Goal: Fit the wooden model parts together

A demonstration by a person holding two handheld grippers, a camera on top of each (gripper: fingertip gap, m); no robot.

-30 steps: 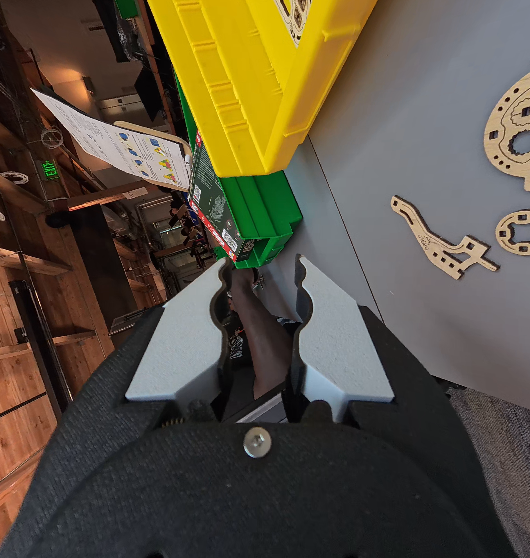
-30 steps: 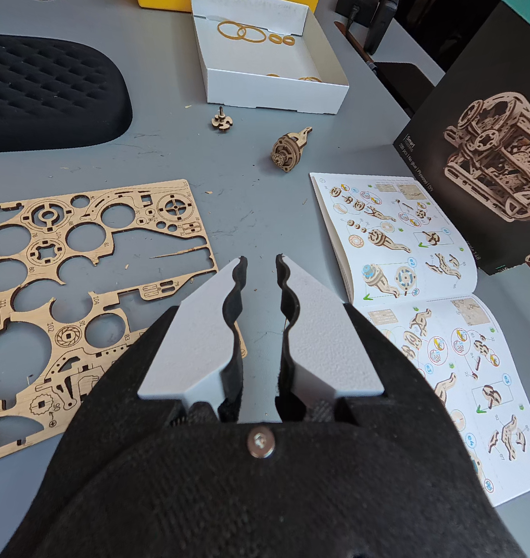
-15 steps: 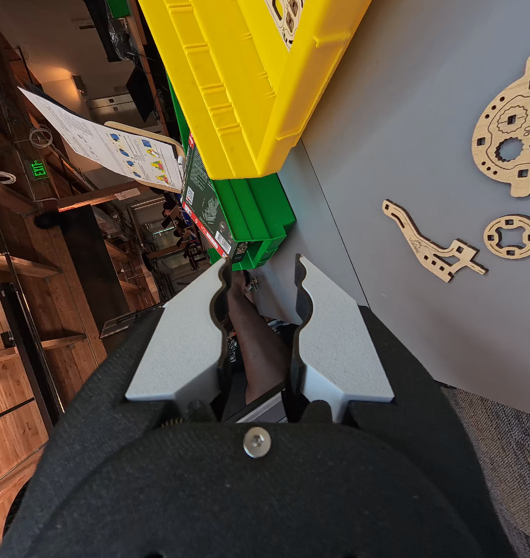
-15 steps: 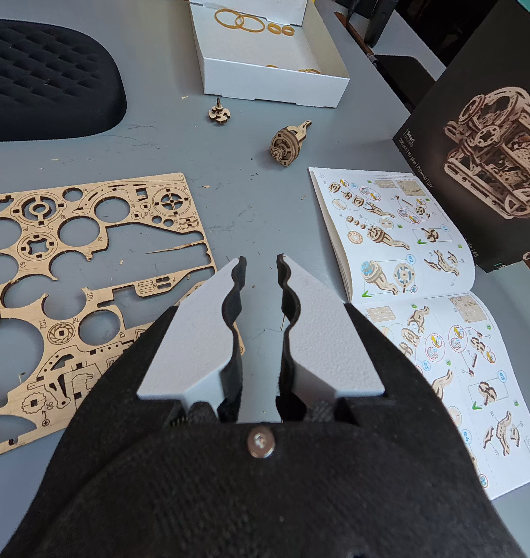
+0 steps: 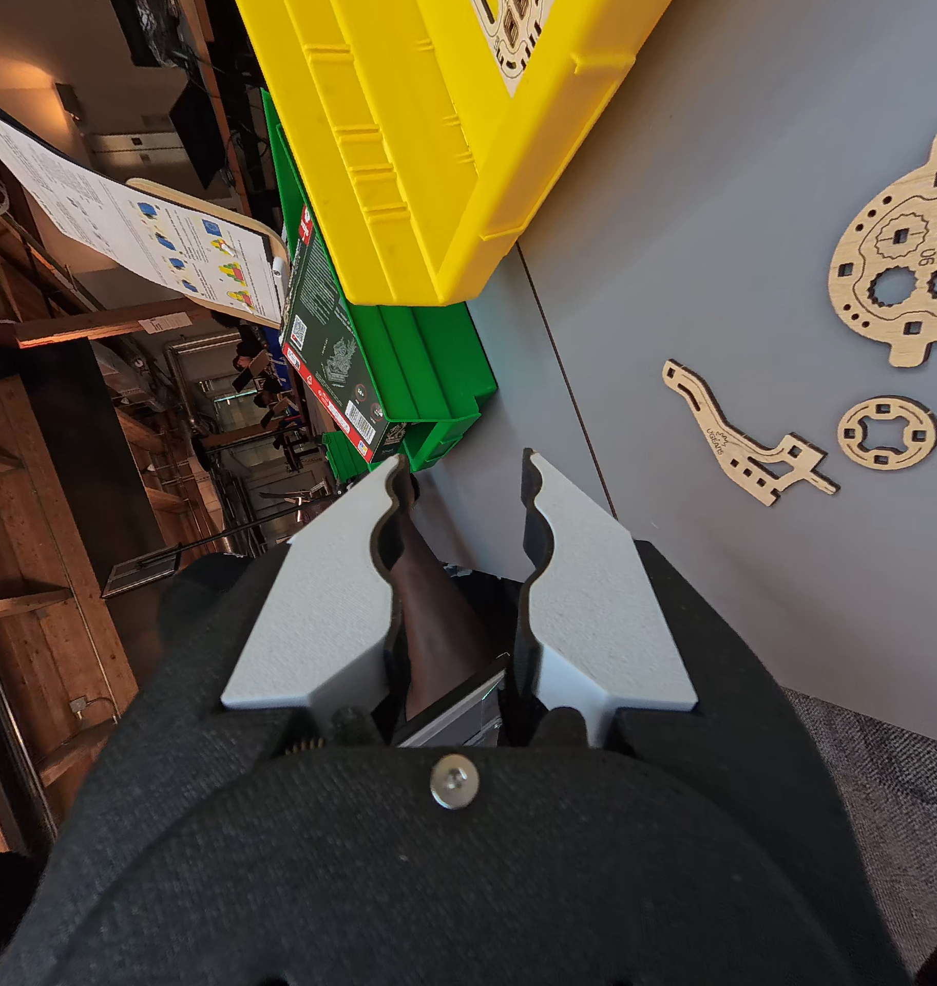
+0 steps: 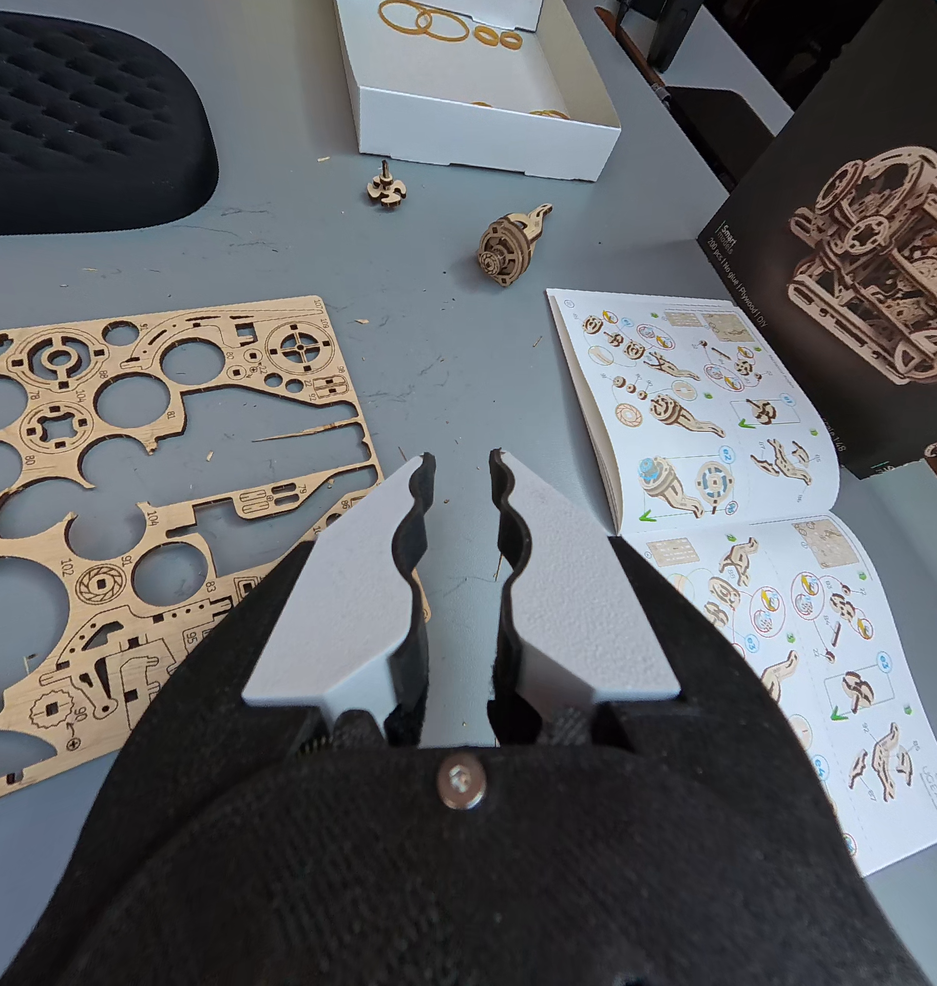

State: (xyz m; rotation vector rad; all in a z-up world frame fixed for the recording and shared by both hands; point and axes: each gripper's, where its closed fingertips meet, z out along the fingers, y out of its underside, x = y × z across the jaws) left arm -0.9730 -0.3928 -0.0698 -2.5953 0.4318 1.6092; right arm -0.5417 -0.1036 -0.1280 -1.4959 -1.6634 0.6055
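Two empty tongs (image 6: pixel 461 464), small wooden assembly (image 6: pixel 506 245) well ahead.

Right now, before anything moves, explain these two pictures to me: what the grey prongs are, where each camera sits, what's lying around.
Each picture comes from a camera mounted on a hand-held gripper, looking along its two grey fingers. A person holds one in each hand. The left hand-held gripper is open and empty, near a yellow bin and three loose wooden parts. The right hand-held gripper, also open and empty, hovers over a grey table between a punched plywood sheet and an open instruction booklet. A small assembled piece lies beyond.
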